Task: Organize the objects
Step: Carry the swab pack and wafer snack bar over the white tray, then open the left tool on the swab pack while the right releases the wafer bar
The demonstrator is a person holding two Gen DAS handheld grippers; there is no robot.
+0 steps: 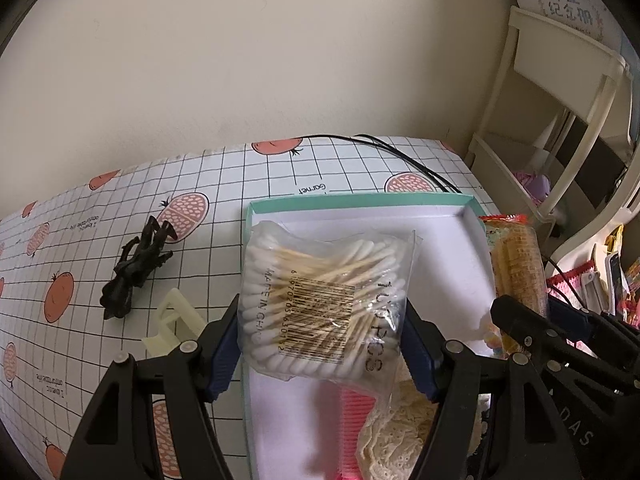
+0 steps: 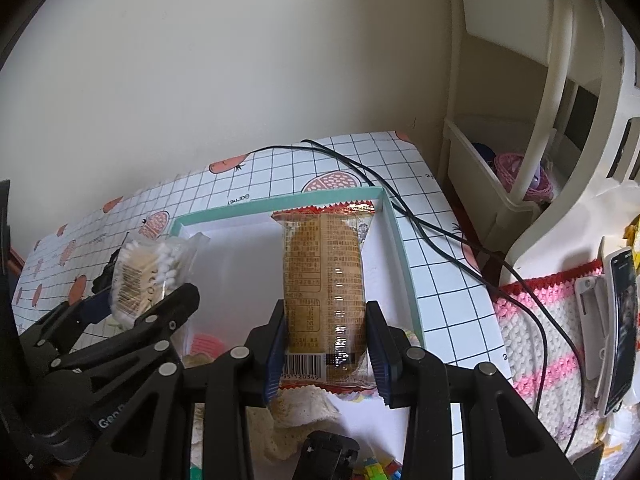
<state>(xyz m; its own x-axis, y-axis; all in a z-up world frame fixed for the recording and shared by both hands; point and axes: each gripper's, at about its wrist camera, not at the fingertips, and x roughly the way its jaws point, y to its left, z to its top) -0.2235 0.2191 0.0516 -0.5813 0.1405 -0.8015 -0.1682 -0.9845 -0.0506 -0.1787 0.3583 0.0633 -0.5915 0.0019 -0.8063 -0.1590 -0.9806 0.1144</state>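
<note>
Clear plastic is crinkling between both sets of pads: your left gripper [image 1: 322, 336] is clamping a bag of cotton swabs [image 1: 324, 300] by its sides, and your right gripper [image 2: 326, 354] is squeezing a wrapped biscuit pack [image 2: 324, 280] the same way. You are holding both above the mint-edged white box [image 2: 394, 248], the swabs over its left part and the biscuits over its right, neither one resting on the box floor as far as the views show. Beneath them, a pink comb [image 1: 354, 424] and a cream lace piece [image 1: 394, 436] are already lying at the near end of the box, so some sorting looks done. Still waiting outside on the grid-patterned tablecloth [image 1: 100, 360] are a black hair claw [image 1: 134, 272] and a cream plastic clip [image 1: 176, 324], both just left of the box. Judging by that, you are roughly midway: two items to release, two more to collect. A black cable [image 2: 440, 236] is trailing past the box's right wall.
</note>
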